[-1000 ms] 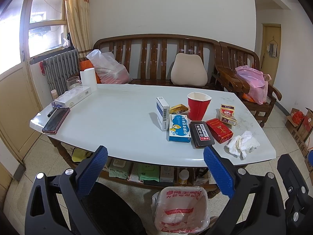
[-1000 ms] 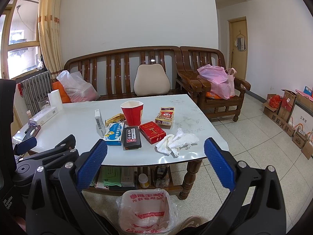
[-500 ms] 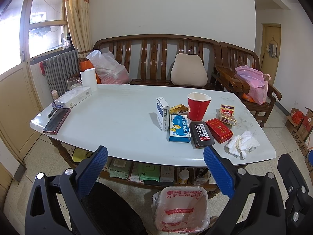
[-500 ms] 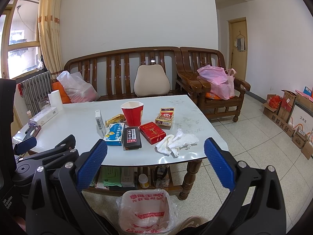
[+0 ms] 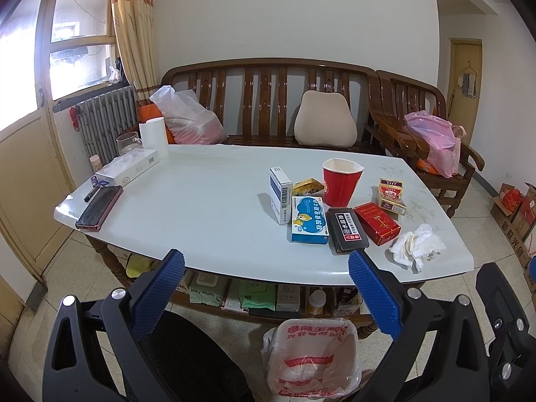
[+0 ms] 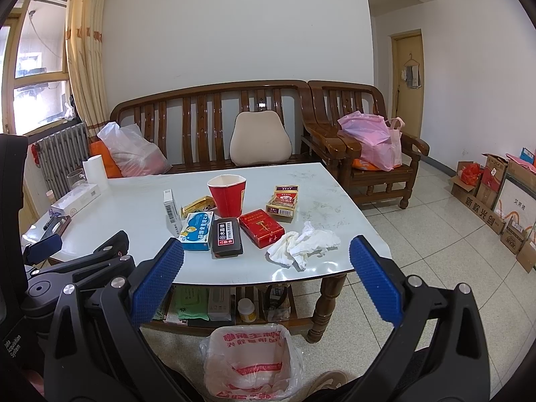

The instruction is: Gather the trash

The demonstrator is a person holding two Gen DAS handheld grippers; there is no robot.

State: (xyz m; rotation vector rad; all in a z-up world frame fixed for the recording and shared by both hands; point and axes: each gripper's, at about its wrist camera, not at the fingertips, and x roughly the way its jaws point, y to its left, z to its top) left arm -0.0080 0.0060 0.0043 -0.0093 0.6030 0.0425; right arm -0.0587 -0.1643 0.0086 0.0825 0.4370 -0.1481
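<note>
A crumpled white tissue lies near the white table's front right corner. Beside it sit a red paper cup, a red box, a black box, a blue medicine box, an upright white box and a cigarette pack. On the floor in front stands a bin lined with a white and red bag. My left gripper and right gripper hover open above the bin, short of the table, holding nothing.
A phone, pen, long white box, paper roll and glass sit at the table's left end. Wooden bench and armchair with bags stand behind. Cardboard boxes line the right wall. A shelf under the table holds packets.
</note>
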